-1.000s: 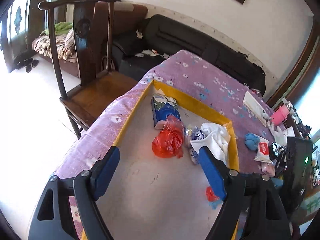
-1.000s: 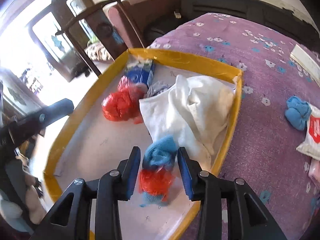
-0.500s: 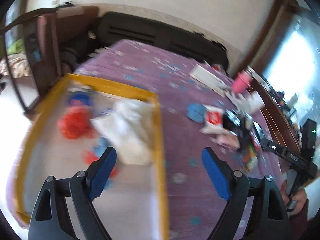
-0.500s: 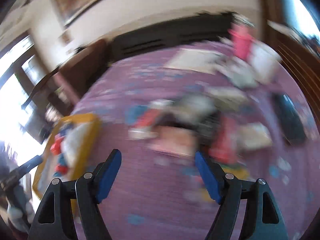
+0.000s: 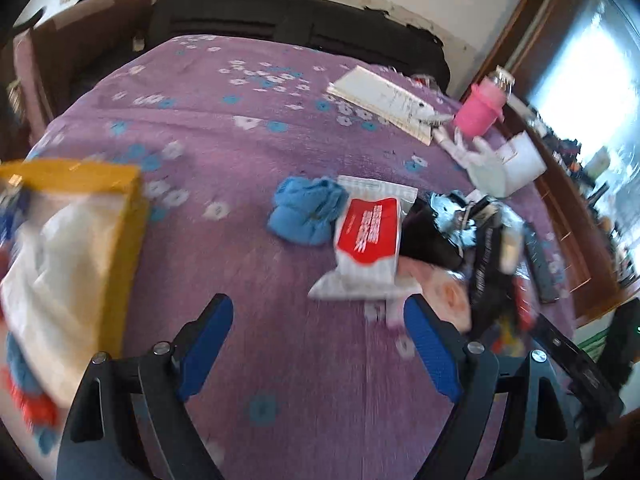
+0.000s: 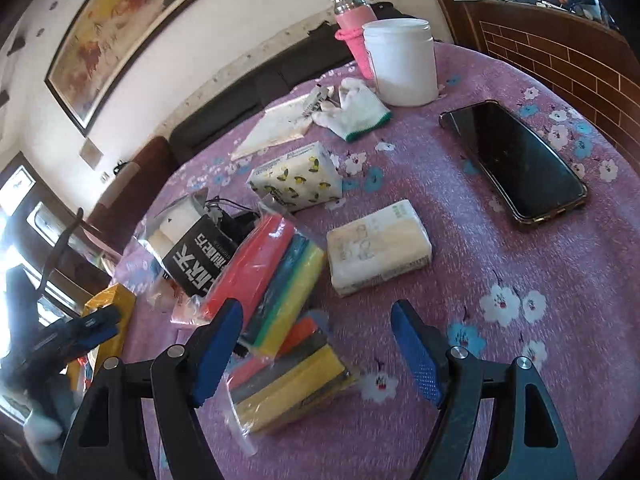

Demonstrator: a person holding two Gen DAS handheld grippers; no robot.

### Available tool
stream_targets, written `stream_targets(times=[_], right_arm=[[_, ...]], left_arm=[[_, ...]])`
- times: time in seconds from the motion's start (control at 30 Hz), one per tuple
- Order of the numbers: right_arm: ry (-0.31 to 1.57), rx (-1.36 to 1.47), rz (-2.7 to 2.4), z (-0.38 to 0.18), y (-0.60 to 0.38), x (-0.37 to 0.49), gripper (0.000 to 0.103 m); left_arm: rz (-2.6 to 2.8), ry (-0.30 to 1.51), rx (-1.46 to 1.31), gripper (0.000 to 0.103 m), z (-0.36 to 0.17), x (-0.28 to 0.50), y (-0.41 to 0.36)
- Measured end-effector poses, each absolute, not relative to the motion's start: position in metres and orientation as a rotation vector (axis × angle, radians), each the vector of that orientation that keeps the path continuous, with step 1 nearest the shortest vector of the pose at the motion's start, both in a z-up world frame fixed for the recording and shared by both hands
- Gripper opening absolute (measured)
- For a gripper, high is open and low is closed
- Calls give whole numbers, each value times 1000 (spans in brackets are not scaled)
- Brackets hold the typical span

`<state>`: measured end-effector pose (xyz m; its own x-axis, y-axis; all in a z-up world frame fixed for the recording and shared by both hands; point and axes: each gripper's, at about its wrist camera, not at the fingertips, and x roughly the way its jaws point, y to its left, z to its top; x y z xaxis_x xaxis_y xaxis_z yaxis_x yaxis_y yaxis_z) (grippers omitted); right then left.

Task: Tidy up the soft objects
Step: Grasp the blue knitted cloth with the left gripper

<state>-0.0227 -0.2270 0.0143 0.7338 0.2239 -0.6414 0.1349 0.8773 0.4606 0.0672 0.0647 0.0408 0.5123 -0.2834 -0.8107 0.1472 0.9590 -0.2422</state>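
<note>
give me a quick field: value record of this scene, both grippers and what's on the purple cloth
left gripper: open, empty, above the purple cloth
right gripper: open, empty, above the sponge packs
yellow-rimmed tray: at left edge, holds white cloth
blue cloth: on purple cloth, outside tray
red and white tissue pack: beside blue cloth
lemon-print tissue pack: beyond sponges
plain tissue pack: right of sponges
phone: face up, far right
white glove: near white tub
</note>
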Motion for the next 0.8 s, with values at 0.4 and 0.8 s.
stream_targets(times=[0.4,0.8], right_arm=[[753,553,58,9,-241,-21,80],[779,558,37,2,-244,-19,80]], left_arm=[[-253,1043,-109,61,13,121,28],[-535,1217,6,26,32,30,36]])
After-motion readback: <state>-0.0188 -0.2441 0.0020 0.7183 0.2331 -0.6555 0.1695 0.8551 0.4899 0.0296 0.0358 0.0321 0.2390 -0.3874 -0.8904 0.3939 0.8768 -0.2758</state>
